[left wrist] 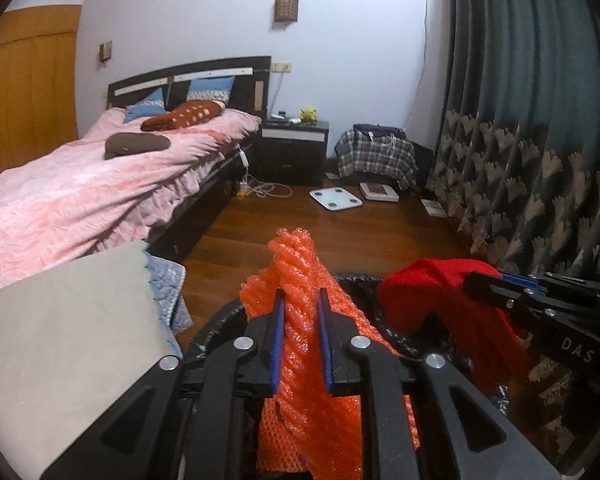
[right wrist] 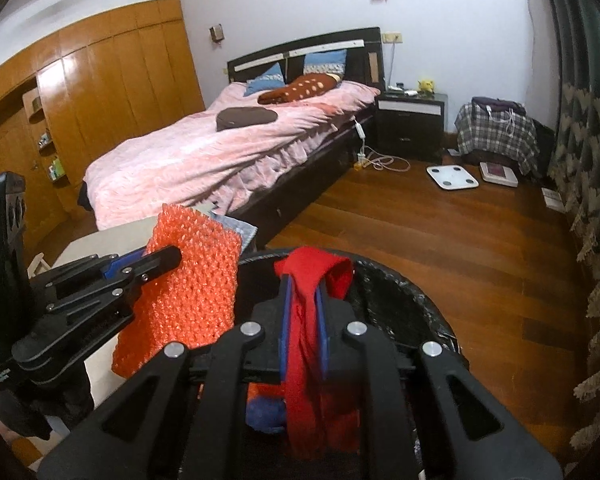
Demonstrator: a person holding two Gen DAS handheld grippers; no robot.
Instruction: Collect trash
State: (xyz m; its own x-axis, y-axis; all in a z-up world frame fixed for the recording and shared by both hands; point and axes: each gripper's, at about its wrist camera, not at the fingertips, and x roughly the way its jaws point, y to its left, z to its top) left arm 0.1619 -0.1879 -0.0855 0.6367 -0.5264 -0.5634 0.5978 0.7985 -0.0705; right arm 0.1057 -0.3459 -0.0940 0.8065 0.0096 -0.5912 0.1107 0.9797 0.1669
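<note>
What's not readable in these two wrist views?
- Bin inside: both views, blocked by the gripper bodies and the held trash.
- Lower end of the orange foam net: left view, behind the left gripper.
- Blue thing under the red cloth: right view, mostly behind the right gripper.
- Nightstand items: too small.

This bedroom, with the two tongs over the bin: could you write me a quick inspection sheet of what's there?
Surface: wooden floor, bare in the middle.
Job's things: orange foam netting and red cloth, both held above the black-lined bin.
Clutter: white scale, second flat scale, plaid-covered pile, all by the far wall.
Tongs: left tongs shut on the netting; right tongs shut on the cloth.
Cables: white cord and power strip on the floor beside the bed.
Surroundings: bed with pink cover, nightstand, wooden wardrobe, dark curtain.
</note>
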